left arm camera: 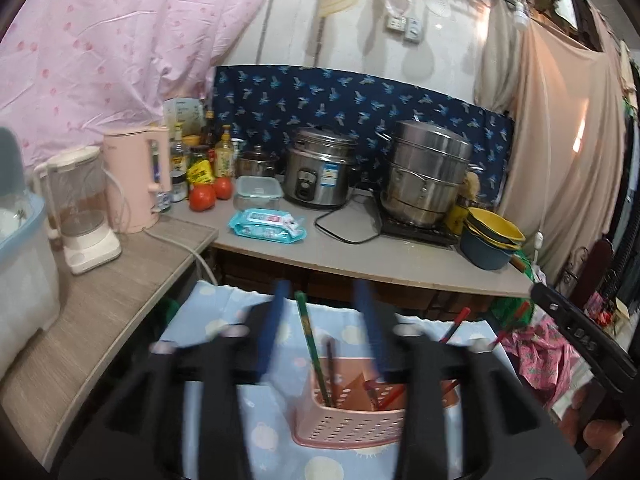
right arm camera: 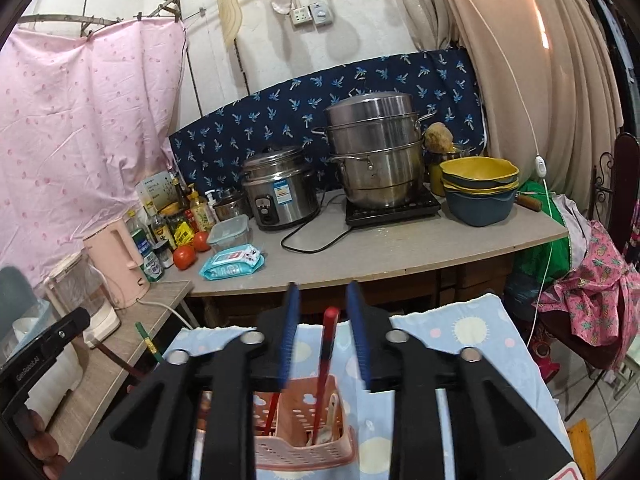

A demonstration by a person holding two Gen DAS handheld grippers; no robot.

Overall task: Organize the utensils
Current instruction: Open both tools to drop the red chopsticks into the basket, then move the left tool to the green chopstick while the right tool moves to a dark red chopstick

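Right wrist view, right hand-held gripper apart above pink basket, left hand-held gripper apart.

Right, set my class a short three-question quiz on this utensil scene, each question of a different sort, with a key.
1. True or false: the right claw is shut on a red chopstick.
2. Multiple choice: the green chopstick stands in A) the pink holder, B) the bowls, C) the steamer.
3. Fill in: the holder rests on a blue ____ with sun prints.

Key: 1 false, both claws are open, with the chopstick standing free in the gap between the fingers. 2 A. 3 cloth.
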